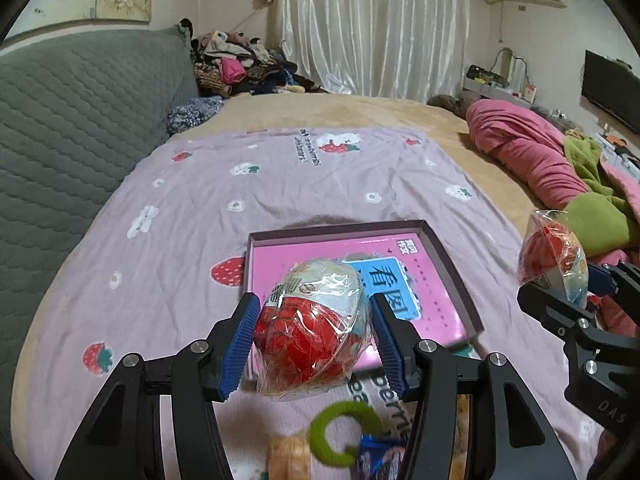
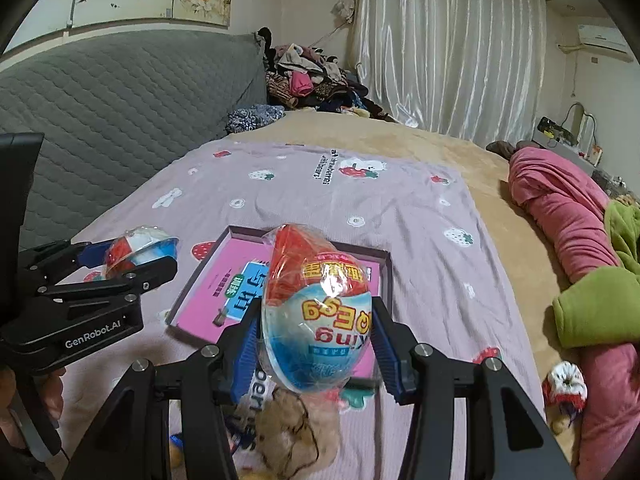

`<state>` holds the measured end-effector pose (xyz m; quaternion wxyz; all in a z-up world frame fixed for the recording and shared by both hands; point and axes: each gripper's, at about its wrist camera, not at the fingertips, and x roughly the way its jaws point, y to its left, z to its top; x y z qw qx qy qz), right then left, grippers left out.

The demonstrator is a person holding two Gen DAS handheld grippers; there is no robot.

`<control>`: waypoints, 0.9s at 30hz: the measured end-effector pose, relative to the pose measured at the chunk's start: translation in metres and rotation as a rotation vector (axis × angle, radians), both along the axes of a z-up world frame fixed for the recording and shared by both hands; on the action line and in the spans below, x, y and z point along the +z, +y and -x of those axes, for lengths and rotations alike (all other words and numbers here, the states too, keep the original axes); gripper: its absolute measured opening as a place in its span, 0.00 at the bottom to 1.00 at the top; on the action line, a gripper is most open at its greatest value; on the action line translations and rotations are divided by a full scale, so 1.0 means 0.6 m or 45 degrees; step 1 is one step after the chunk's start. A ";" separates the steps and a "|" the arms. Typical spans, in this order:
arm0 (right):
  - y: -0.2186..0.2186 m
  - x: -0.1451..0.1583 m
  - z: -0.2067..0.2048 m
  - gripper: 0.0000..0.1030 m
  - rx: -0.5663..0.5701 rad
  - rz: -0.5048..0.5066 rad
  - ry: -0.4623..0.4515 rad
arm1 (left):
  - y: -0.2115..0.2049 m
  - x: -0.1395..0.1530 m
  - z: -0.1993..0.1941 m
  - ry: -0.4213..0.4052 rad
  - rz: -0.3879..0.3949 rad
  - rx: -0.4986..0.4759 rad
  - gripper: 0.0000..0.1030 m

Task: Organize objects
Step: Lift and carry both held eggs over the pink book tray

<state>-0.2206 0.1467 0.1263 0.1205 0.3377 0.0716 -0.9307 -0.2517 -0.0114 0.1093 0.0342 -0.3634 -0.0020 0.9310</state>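
Observation:
My left gripper [image 1: 316,332] is shut on a plastic-wrapped toy egg [image 1: 312,324], red and white, held above the bedspread just in front of a shallow box [image 1: 448,256] with a pink card inside. My right gripper [image 2: 316,340] is shut on a second wrapped egg [image 2: 316,312], red on top and blue-white below with yellow lettering. It hangs over the near edge of the same box [image 2: 384,276]. In the left wrist view the right gripper and its egg [image 1: 554,256] show at the right edge. In the right wrist view the left gripper and its egg [image 2: 136,248] show at the left.
A lilac strawberry-print sheet [image 1: 280,184] covers the bed. A green ring [image 1: 344,436] and small snack packets lie near the front edge, a brown plush [image 2: 292,432] too. Pink and green blankets [image 1: 560,168] are heaped on the right. A grey quilted headboard [image 1: 72,128] stands on the left.

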 end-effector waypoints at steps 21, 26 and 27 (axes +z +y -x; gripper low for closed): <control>-0.012 -0.152 0.244 0.50 0.035 -0.006 -0.168 | -0.008 -0.134 0.240 -0.158 -0.010 0.035 0.56; -0.019 -0.191 0.288 0.50 0.045 -0.007 -0.219 | -0.001 -0.168 0.276 -0.183 0.021 0.028 0.56; -0.021 -0.195 0.292 0.50 0.047 -0.012 -0.225 | 0.002 -0.173 0.283 -0.189 0.035 0.033 0.56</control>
